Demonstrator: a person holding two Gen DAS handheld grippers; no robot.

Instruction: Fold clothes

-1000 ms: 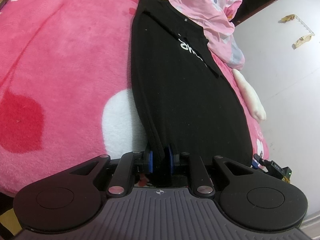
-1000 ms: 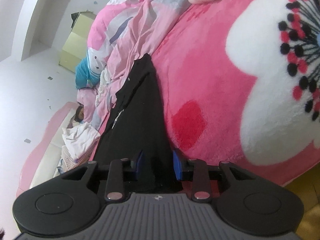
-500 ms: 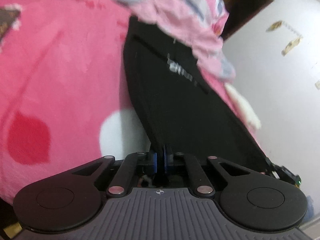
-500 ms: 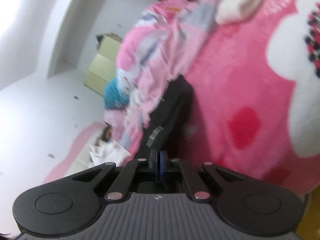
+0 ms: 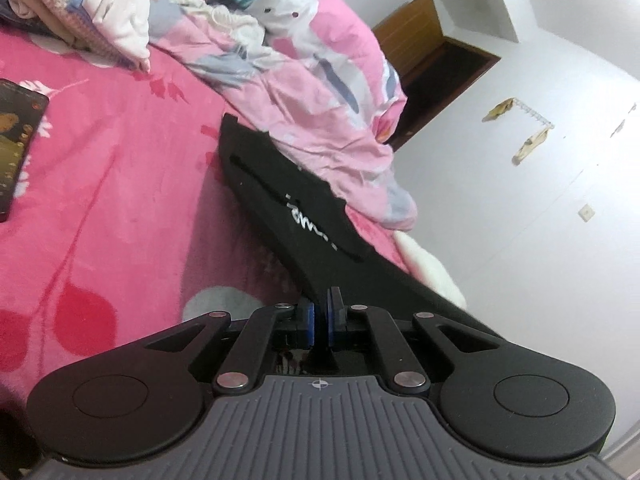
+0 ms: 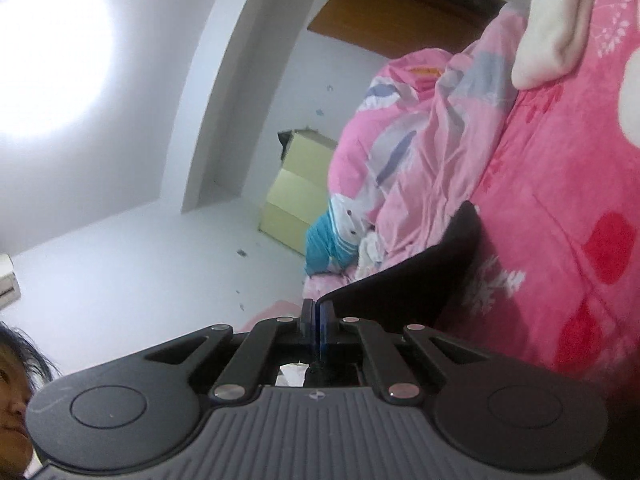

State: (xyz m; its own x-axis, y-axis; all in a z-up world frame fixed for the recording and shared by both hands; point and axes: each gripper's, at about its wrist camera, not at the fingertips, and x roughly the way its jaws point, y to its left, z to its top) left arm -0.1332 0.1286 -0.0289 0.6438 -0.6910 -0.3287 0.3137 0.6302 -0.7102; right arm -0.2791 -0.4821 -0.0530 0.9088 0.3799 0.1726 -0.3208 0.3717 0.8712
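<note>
Right, biggest thing first: the pink plush blanket [image 5: 100, 200], with its red and white flower print, covers the bed and fills most of both views. Along its far edge sits a rumpled pink quilt [image 5: 320, 92], with a pile of pale clothes [image 5: 88, 8] heaped at the far left corner. Stretched across the blanket is the black garment [image 5: 280, 200], white lettering on its front, its far end lying flat beside the quilt while the near end is raised off the bed. The left gripper [image 5: 320, 316] has its blue pads pinched tight on one near corner of that garment. The right gripper [image 6: 318, 320] is clamped on the other near corner, cloth rising taut from its jaws. A dark phone [image 5: 16, 148] lies at the blanket's left edge.
</note>
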